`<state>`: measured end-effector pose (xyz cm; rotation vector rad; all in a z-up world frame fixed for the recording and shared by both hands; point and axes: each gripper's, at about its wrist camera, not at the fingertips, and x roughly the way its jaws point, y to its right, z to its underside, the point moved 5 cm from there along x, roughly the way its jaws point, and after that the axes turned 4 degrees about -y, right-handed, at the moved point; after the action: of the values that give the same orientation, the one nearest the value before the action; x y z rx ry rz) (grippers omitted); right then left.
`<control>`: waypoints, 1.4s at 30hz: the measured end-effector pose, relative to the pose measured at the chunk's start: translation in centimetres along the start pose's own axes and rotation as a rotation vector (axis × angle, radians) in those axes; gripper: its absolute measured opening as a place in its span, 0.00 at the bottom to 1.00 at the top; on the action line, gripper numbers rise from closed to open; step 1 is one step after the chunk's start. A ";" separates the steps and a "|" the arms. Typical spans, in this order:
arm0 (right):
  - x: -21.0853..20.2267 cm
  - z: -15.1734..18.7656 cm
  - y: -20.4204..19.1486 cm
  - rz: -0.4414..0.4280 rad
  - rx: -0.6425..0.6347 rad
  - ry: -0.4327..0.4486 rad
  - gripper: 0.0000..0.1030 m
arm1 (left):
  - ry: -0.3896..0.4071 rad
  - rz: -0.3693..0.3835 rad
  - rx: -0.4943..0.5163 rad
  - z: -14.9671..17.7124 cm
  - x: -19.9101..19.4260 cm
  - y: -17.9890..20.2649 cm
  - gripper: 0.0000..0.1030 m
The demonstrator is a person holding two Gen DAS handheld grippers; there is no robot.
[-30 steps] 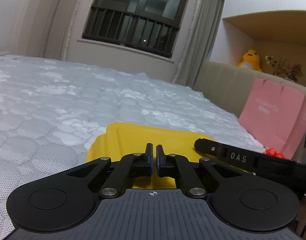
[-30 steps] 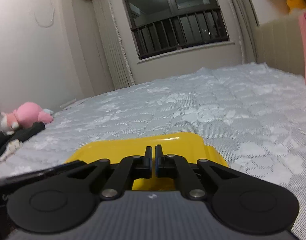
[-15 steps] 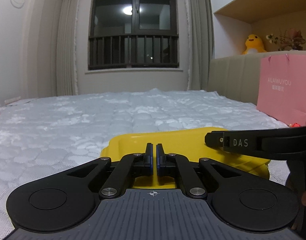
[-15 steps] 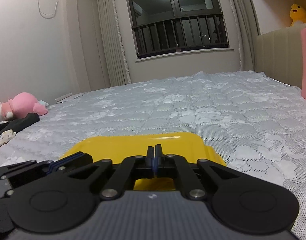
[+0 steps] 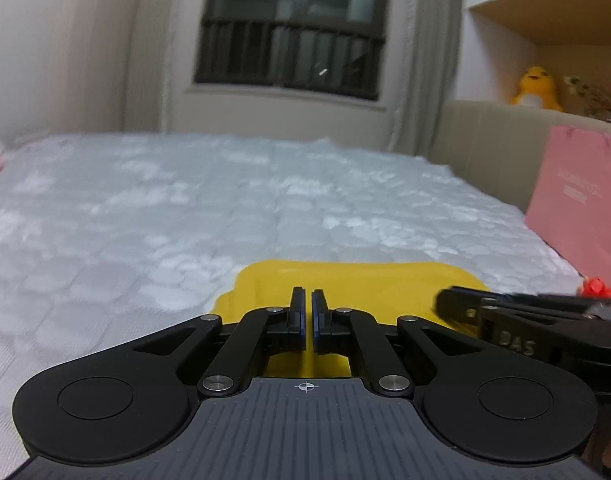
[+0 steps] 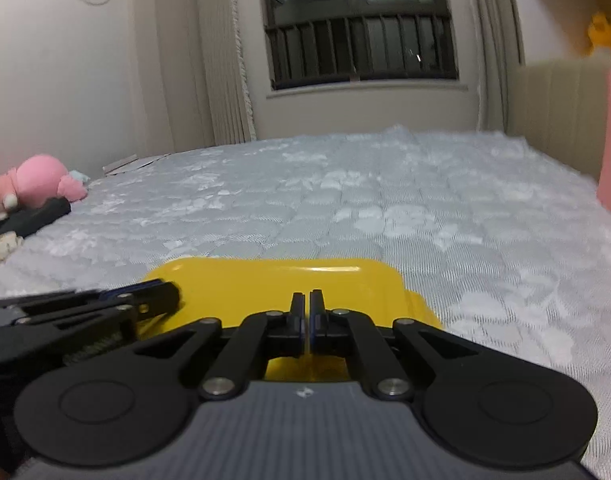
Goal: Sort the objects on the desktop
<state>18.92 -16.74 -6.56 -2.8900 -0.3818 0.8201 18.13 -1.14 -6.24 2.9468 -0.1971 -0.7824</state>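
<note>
A quilted bed (image 5: 185, 208) fills both views. On its near part lies a yellow tray (image 6: 273, 280). Over the tray the left hand-held gripper (image 5: 306, 314) and right hand-held gripper (image 6: 306, 312) hover side by side, jaws together, gripping nothing.

yellow tray (image 5: 357, 280) (image 6: 281, 284) | glossy plastic, rounded corners | lies flat on the bed | contents cannot be told
</note>
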 end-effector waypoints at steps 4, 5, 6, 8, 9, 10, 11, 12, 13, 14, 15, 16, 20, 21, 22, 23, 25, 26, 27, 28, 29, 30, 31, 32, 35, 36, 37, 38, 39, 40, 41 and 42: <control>-2.3 0.1 0.9 -0.027 0.104 -0.001 0.05 | -0.019 -0.006 -0.015 0.1 -2.4 -0.2 0.05; -3.0 0.2 1.0 -0.034 0.115 0.007 0.07 | -0.022 -0.002 -0.017 0.1 -2.9 -0.2 0.06; -3.1 0.2 1.0 -0.030 0.110 0.003 0.10 | -0.031 0.013 -0.024 0.1 -3.2 -0.1 0.07; -3.3 0.3 0.9 -0.023 0.100 -0.003 0.11 | -0.053 0.052 -0.042 -0.1 -3.1 0.2 0.08; -3.3 0.3 0.9 -0.021 0.097 -0.008 0.11 | -0.067 0.065 -0.044 -0.2 -2.8 0.4 0.08; -2.7 0.5 1.1 -0.040 0.113 -0.031 0.10 | -0.080 0.074 -0.043 -0.2 -2.4 0.5 0.08; -2.2 0.7 1.3 -0.057 0.129 -0.051 0.06 | -0.094 0.087 -0.047 -0.1 -1.8 0.4 0.08; -2.0 0.7 1.4 -0.065 0.135 -0.041 0.04 | -0.108 0.099 -0.051 0.1 -1.2 0.3 0.08; -1.8 0.7 1.4 -0.053 0.121 -0.040 0.02 | -0.122 0.112 -0.056 0.2 -0.7 0.2 0.06; -1.7 0.7 1.3 -0.044 0.104 -0.039 0.01 | -0.130 0.121 -0.057 0.3 -0.2 0.1 0.04; -1.7 0.6 1.1 -0.036 0.085 -0.041 0.01 | -0.126 0.121 -0.053 0.3 0.1 0.1 0.03; -1.6 0.6 0.9 -0.028 0.065 -0.039 0.01 | -0.124 0.119 -0.051 0.2 0.4 0.0 0.02; -1.3 0.7 0.2 -0.017 0.028 -0.026 0.00 | -0.114 0.114 -0.044 -0.1 1.4 0.0 0.01; -1.3 0.8 0.0 -0.015 0.024 -0.021 0.01 | -0.111 0.111 -0.036 0.0 1.3 0.1 0.01; -1.3 0.9 -0.1 -0.010 0.015 -0.012 0.01 | -0.108 0.109 -0.028 0.0 1.3 0.2 0.02; -1.4 1.0 -0.2 -0.006 0.006 -0.004 0.01 | -0.105 0.106 -0.021 0.0 1.2 0.3 0.02; -1.4 1.1 -0.2 -0.007 0.007 0.006 0.01 | -0.097 0.103 -0.011 0.1 1.0 0.4 0.02; -1.5 1.1 -0.2 -0.009 0.013 0.009 0.01 | -0.094 0.105 -0.010 0.1 1.0 0.4 0.02; -1.5 1.1 -0.1 -0.013 0.020 0.011 0.05 | -0.090 0.108 -0.010 0.2 0.9 0.4 0.02; -1.5 1.1 0.0 -0.032 0.036 0.008 0.08 | -0.086 0.115 -0.013 0.2 0.9 0.3 0.05; -1.5 1.0 0.1 -0.055 0.050 0.007 0.18 | -0.084 0.133 -0.024 0.2 0.9 0.2 0.10; -1.6 1.0 0.1 -0.088 0.056 0.006 0.36 | -0.082 0.152 -0.038 0.2 0.8 0.0 0.13; -1.6 1.0 0.0 -0.106 0.056 0.008 0.39 | -0.080 0.172 -0.064 0.2 0.7 -0.2 0.14; -1.6 1.0 -0.1 -0.124 0.055 0.010 0.42 | -0.081 0.183 -0.089 0.2 0.7 -0.5 0.15; -1.6 1.1 -0.3 -0.128 0.048 0.018 0.43 | -0.085 0.200 -0.118 0.1 0.8 -0.8 0.15; -1.6 1.1 -0.4 -0.115 0.043 0.020 0.42 | -0.086 0.203 -0.120 0.0 0.8 -0.9 0.15; -1.6 1.2 -0.6 -0.098 0.036 0.021 0.41 | -0.086 0.201 -0.117 0.0 0.8 -0.8 0.15; -1.6 1.2 -0.8 -0.081 0.027 0.022 0.39 | -0.086 0.198 -0.111 0.0 0.8 -0.7 0.15; -1.6 1.2 -1.0 -0.063 0.015 0.025 0.37 | -0.082 0.193 -0.100 0.0 0.8 -0.6 0.15; -1.6 1.3 -1.1 -0.051 0.008 0.031 0.36 | -0.074 0.184 -0.092 0.1 0.8 -0.5 0.15; -1.6 1.3 -1.2 -0.045 0.004 0.038 0.36 | -0.065 0.172 -0.089 0.1 0.7 -0.5 0.16; -1.5 1.3 -1.2 -0.046 -0.001 0.039 0.36 | -0.053 0.155 -0.085 0.1 0.6 -0.5 0.18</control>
<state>16.77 -15.95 -6.69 -2.8822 -0.4428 0.7560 18.65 -0.78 -6.64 2.7928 -0.3803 -0.8256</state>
